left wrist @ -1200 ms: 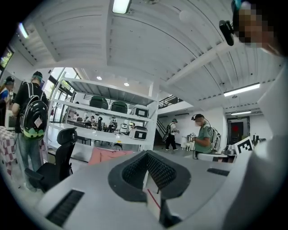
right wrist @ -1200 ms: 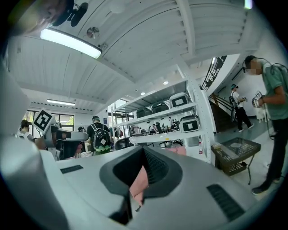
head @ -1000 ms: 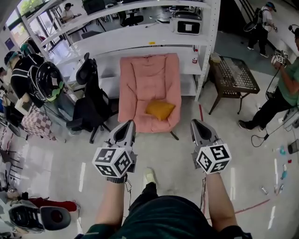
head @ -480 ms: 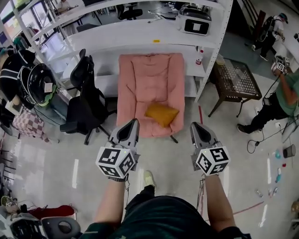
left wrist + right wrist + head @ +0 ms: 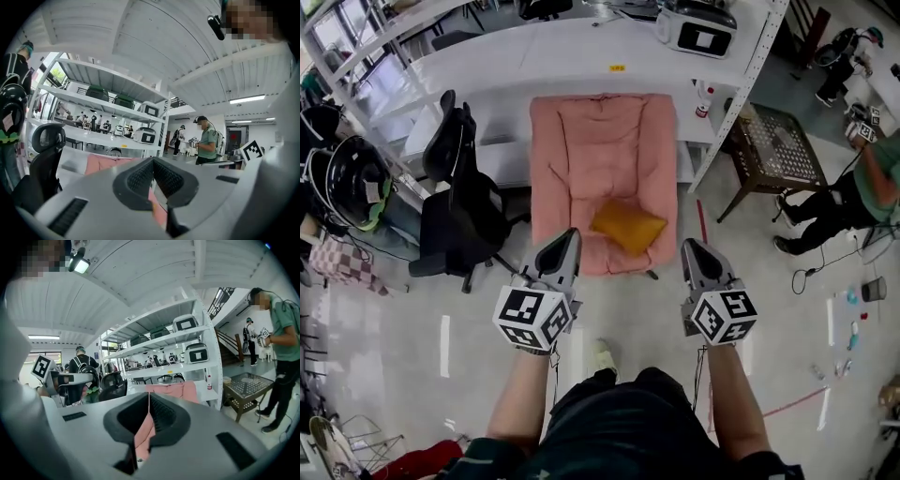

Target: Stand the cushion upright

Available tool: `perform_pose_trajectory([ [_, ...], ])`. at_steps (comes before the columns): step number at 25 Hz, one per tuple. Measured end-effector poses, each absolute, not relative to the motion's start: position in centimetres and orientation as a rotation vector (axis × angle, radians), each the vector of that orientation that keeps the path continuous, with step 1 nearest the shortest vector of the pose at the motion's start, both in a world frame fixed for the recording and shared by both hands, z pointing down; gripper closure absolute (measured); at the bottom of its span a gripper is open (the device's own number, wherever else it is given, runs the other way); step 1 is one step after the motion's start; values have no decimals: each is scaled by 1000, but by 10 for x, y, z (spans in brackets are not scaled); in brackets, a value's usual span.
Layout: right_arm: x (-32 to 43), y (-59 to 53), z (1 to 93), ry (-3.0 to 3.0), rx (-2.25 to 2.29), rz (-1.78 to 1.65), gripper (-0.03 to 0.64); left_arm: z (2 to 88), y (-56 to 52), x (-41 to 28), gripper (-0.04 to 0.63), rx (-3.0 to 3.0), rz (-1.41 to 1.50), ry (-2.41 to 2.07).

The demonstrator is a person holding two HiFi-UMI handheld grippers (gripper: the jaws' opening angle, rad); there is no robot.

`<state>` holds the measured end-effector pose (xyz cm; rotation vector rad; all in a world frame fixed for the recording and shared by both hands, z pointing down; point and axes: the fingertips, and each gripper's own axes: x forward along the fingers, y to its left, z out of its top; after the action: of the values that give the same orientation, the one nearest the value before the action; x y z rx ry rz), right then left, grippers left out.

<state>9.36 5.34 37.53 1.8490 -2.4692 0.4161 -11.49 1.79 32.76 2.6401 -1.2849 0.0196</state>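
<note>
Overhead light filled the room brightly and evenly. A ceiling strip light [image 5: 247, 99] glowed in the left gripper view, and the glossy floor [image 5: 384, 309] carried pale reflections. Both gripper views were fisheye with black corners. The left gripper [image 5: 153, 176] and right gripper [image 5: 149, 406], close to their lenses, looked soft. The shelving [image 5: 534, 56] bowed in the head view.

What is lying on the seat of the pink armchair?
Only an orange cushion, lying down near the seat's front. The part of the armchair under it is covered, so anything beneath cannot be seen.
</note>
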Motion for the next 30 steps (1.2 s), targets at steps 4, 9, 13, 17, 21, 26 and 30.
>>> perform_pose_trajectory([
  [4, 87, 38, 390, -2398, 1873, 482, 612, 336, -4, -121, 591, 2643, 39, -1228],
  [9, 90, 19, 406, -2327, 1923, 506, 612, 345, -25, -123, 590, 2655, 52, -1197],
  [13, 91, 5, 422, -2304, 1927, 527, 612, 361, -38, -125, 591, 2647, 91, -1201],
  [17, 92, -13, 437, -2286, 1912, 560, 611, 371, -59, -127, 590, 2624, 117, -1221],
  [21, 101, -35, 457, -2269, 1902, 608, 611, 385, -81, -117, 591, 2612, 158, -1226],
  [26, 114, -63, 497, -2239, 1885, 693, 599, 411, -110, -100, 589, 2599, 190, -1213],
  [30, 125, -85, 531, -2203, 1853, 760, 564, 429, -133, -86, 590, 2580, 213, -1196],
])
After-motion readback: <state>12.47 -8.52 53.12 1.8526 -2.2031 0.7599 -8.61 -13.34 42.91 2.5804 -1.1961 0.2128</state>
